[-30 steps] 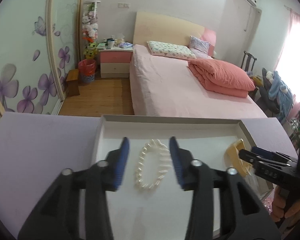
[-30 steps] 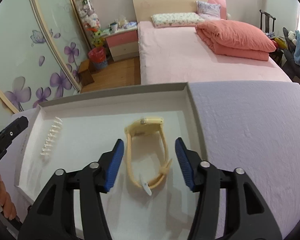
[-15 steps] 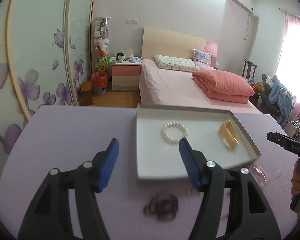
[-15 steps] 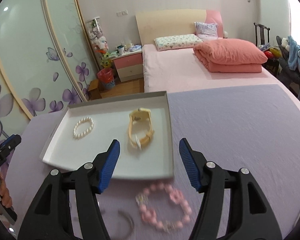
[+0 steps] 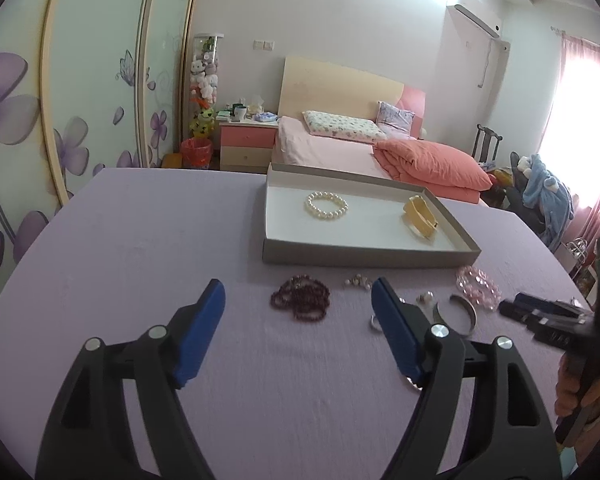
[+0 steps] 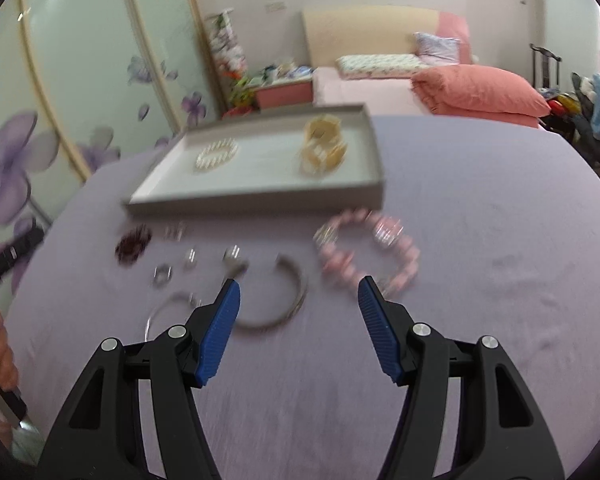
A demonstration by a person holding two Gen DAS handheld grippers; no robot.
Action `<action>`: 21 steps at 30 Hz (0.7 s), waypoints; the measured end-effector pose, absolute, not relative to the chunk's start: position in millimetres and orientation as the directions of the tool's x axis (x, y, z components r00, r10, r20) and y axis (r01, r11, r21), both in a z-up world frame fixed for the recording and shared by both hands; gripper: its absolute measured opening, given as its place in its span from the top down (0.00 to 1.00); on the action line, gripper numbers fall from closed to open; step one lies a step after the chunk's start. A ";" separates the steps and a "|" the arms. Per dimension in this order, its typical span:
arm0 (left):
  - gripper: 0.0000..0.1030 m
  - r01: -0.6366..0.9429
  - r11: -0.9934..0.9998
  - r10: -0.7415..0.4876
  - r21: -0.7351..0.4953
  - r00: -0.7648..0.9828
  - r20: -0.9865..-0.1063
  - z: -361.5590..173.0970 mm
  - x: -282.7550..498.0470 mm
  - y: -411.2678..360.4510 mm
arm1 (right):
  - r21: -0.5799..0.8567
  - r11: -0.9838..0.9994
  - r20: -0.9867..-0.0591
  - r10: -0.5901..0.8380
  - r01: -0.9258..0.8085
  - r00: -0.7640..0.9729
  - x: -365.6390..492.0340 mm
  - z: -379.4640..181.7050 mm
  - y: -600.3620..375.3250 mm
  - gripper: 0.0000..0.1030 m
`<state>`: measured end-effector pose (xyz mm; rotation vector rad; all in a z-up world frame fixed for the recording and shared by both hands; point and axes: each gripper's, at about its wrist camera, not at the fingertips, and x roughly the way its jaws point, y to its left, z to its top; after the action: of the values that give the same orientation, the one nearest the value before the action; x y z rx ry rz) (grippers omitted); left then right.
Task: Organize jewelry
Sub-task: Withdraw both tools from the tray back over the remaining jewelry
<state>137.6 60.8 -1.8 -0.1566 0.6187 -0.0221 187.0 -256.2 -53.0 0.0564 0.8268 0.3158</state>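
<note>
Two pieces boxed, the rest spread loose on the lilac cloth.

In the shallow grey tray (image 5: 364, 254), a white pearl bracelet (image 5: 326, 205) lies as a neat ring on the left and a cream-yellow watch (image 5: 420, 216) sits on its side to the right, well apart. Just in front of the tray, a dark red bead strand (image 5: 302, 297) lies bunched, a pink bead bracelet (image 6: 366, 254) sprawls open, a silver open bangle (image 6: 276, 296) lies between them, and small rings are too blurred to sort. Left gripper (image 5: 298, 330) hangs over the cloth, its jaws just widened, nothing between them. Right gripper (image 6: 300, 330) is parted and empty, the bangle just beyond its left finger.
</note>
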 end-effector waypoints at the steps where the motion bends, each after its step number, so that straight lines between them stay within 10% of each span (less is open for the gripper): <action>1: 0.27 -0.022 0.988 -0.071 -0.153 0.815 -0.575 -1.7 133.8 59.2 | 0.161 0.951 -0.724 0.296 -0.264 0.623 185.6 -58.5 -250.6 0.40; 21: 0.24 -0.001 0.987 -0.094 -0.162 0.813 -0.575 -5.9 108.8 55.3 | 0.038 0.959 -0.792 0.201 -0.282 0.576 187.1 -93.6 -209.6 0.40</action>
<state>108.8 55.3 -5.9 -0.1581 0.6203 -0.0495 187.1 -209.6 -93.6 -0.0959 0.9143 0.2828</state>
